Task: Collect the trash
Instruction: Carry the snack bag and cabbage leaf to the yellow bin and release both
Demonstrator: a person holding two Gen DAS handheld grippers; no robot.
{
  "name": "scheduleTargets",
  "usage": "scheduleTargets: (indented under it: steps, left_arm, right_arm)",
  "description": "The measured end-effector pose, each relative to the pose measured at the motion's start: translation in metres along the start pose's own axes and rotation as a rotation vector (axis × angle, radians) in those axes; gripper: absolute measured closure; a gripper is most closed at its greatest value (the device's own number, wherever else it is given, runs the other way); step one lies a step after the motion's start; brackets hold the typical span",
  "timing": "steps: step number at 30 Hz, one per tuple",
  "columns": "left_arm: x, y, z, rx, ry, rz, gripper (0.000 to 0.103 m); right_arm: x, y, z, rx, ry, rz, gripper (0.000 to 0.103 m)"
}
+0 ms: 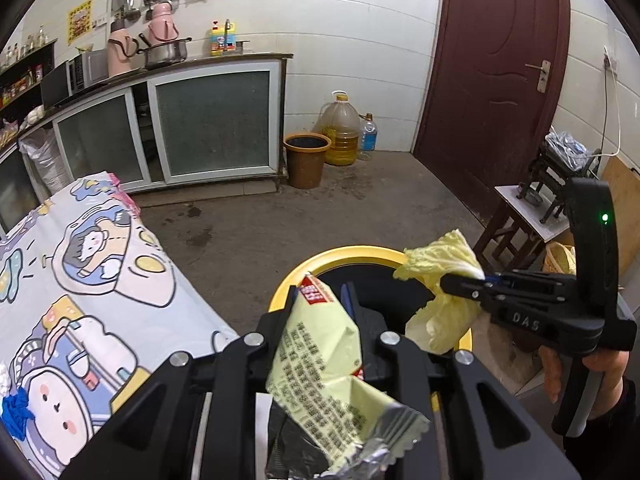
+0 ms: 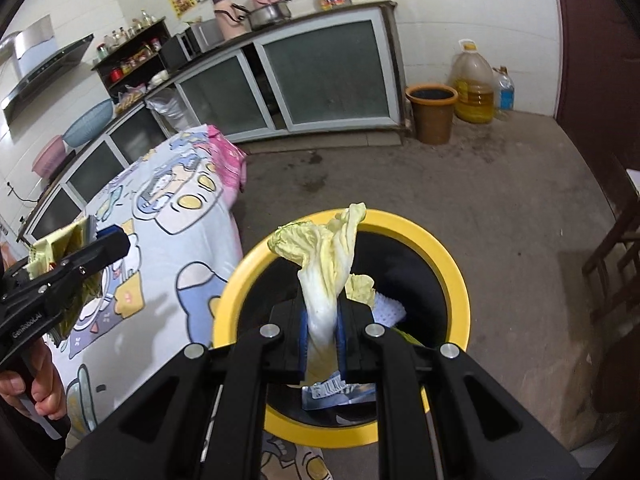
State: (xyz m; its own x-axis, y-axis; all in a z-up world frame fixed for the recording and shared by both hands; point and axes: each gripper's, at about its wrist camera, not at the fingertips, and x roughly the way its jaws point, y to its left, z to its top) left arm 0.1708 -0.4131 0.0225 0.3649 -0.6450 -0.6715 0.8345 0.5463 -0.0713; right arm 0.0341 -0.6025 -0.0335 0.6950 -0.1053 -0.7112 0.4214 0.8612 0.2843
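My left gripper [image 1: 320,312] is shut on a pale yellow snack wrapper [image 1: 320,356] and holds it above the near rim of the yellow-rimmed bin [image 1: 348,254]. My right gripper [image 2: 322,320] is shut on a limp cabbage leaf [image 2: 320,256] and holds it over the open mouth of the bin [image 2: 448,256]. In the left wrist view the right gripper [image 1: 452,280] comes in from the right with the leaf [image 1: 444,260] hanging over the bin's far right rim. In the right wrist view the left gripper [image 2: 108,244] with its wrapper [image 2: 60,246] is at the left, over the table. Scraps of packaging [image 2: 340,392] lie inside the bin.
A table with a cartoon-print cloth [image 1: 92,280] stands left of the bin, also in the right wrist view [image 2: 168,216]. A brown bucket [image 1: 306,158], oil jug [image 1: 340,128] and cabinets [image 1: 212,124] line the far wall. A wooden stool [image 1: 520,216] and dark red door [image 1: 492,60] are at the right.
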Motion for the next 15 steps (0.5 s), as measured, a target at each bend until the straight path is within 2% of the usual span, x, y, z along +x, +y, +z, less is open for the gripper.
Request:
scheduleTargets:
  steps: [15]
  left_arm:
    - [0.045,-0.018,0.002,0.011,0.053,0.002,0.083]
  right_arm:
    - [0.027,-0.018,-0.01,0.045,0.063,-0.027,0.092]
